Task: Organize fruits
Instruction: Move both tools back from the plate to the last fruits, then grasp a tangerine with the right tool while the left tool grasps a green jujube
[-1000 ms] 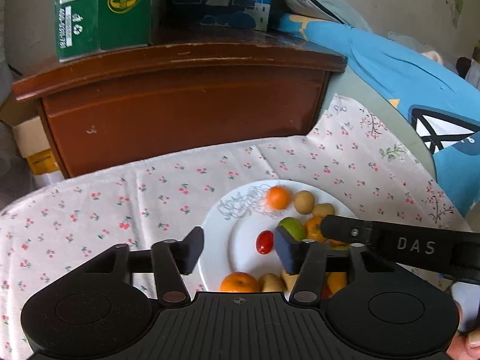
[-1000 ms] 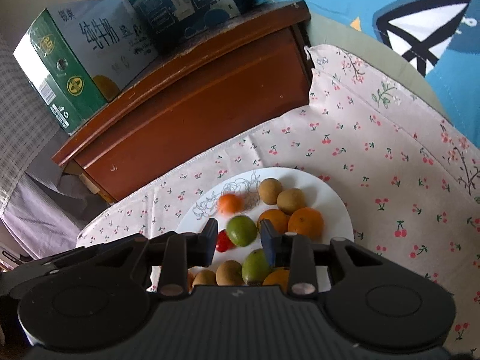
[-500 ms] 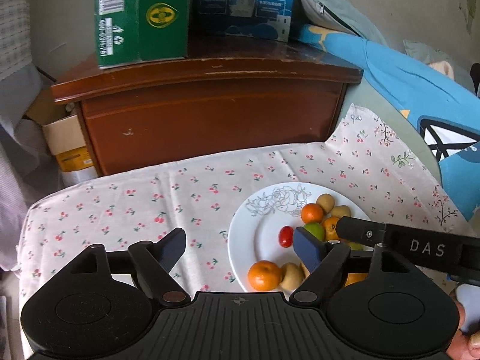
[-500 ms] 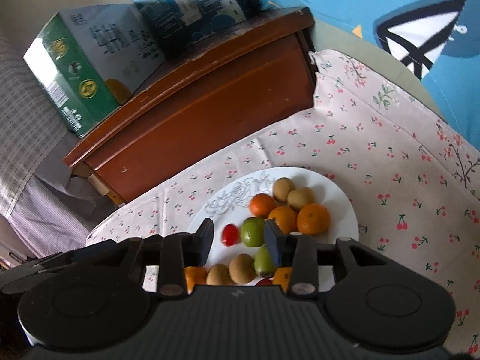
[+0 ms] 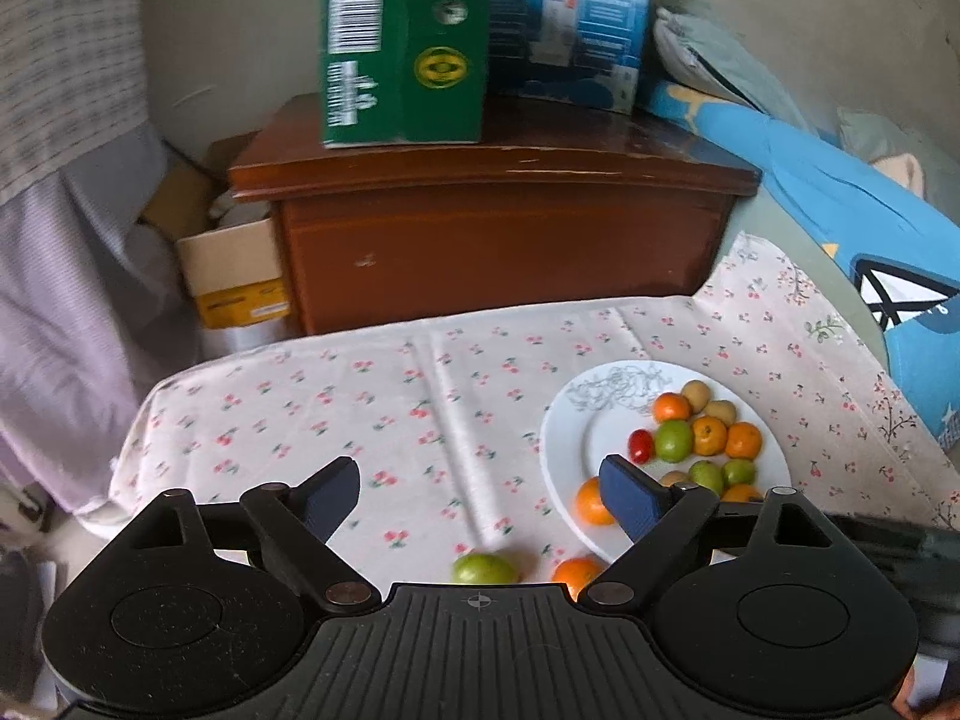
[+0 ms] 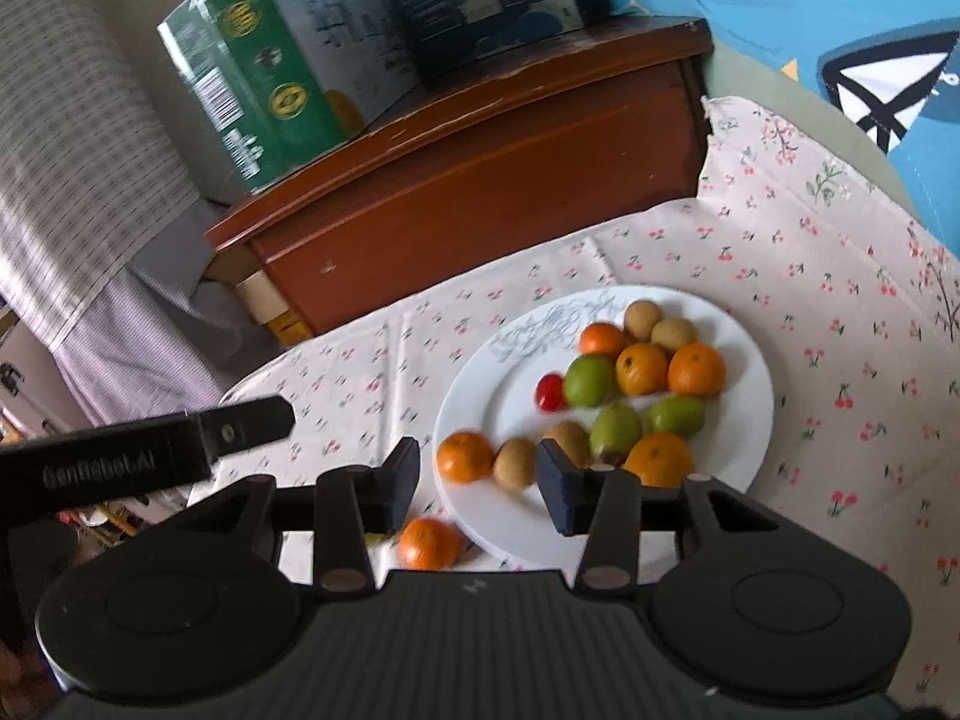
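The black bar reaching in at the left of the right wrist view carries pale raised lettering that looks like "GenRobot.AI", though it is soft with blur. On the far side, a green carton (image 5: pixel 402 42) with a barcode and round yellow-green emblems stands on a dark, glossy wooden cabinet (image 5: pixel 498 222), next to a blue carton (image 5: pixel 570 18) whose print is too blurred to read. A plain cardboard box (image 5: pixel 231 273) with a yellow band sits low at the cabinet's left.

The left gripper (image 5: pixel 480 498) has its jaws spreading wide, with only cloth between them. The right gripper (image 6: pixel 477 480) has its jaws parting at a moderate gap, closed on nothing, with a brown kiwi (image 6: pixel 515 463) and an orange showing beyond them.

The fruits lie mostly on a round white plate (image 6: pixel 744 354) with a grey scribbled motif, on the right of a cherry-print tablecloth (image 5: pixel 336 408): smooth oranges, glossy green fruits, fuzzy brown kiwis and 1 small red tomato (image 6: pixel 549 391). Off the plate, on the cloth near the left gripper, rest 1 green fruit (image 5: pixel 485 568) and 1 orange (image 5: pixel 575 575).
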A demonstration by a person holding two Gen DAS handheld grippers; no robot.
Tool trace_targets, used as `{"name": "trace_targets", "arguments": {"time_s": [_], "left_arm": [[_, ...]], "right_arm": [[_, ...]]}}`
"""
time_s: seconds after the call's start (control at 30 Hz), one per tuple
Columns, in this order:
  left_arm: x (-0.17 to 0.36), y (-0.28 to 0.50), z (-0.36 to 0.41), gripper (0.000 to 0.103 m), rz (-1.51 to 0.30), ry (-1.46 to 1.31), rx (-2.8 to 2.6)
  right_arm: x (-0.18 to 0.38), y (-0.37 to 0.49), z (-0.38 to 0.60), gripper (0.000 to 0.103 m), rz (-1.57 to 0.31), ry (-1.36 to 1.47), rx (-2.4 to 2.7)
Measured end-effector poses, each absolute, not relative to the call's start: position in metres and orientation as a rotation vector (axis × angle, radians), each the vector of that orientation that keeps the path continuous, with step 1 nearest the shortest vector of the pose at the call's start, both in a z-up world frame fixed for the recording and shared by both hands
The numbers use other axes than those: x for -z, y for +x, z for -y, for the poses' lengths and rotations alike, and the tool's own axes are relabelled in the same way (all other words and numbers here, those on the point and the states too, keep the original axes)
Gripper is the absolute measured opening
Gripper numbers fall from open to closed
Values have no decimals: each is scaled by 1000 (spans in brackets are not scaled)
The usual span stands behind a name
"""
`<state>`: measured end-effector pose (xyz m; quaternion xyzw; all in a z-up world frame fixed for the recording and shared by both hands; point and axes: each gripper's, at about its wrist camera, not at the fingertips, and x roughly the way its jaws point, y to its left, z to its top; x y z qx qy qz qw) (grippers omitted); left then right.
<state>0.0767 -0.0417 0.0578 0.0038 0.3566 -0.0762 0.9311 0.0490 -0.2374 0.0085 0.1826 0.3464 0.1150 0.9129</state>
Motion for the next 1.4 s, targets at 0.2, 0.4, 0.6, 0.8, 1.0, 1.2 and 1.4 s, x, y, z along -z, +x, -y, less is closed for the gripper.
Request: {"name": "trace_targets", "arguments": {"time_s": [0.2,0.4,0.6,0.8,1.0,1.2,1.4], "left_arm": [[-60,70,14,89,-749,-43,84],[-60,67,0,89,-764,-45,32],[-55,65,-4,89,-777,-41,33],[-44,68,-6,89,-811,-38,30],[-38,71,-10,89,-832,-57,14],[-31,74,-8,89,-848,-55,15],[-15,76,3,89,-865,-20,59]], "right_arm": [[3,29,225,45,-745,378,-255],[19,22,211,45,-785,367,-280],[33,27,194,44,-788,335,-318],[42,39,183,44,-785,308,-317],[51,49,178,44,-781,294,-275],[52,55,171,37,-759,266,-258],[50,51,169,31,-780,223,-268]]}}
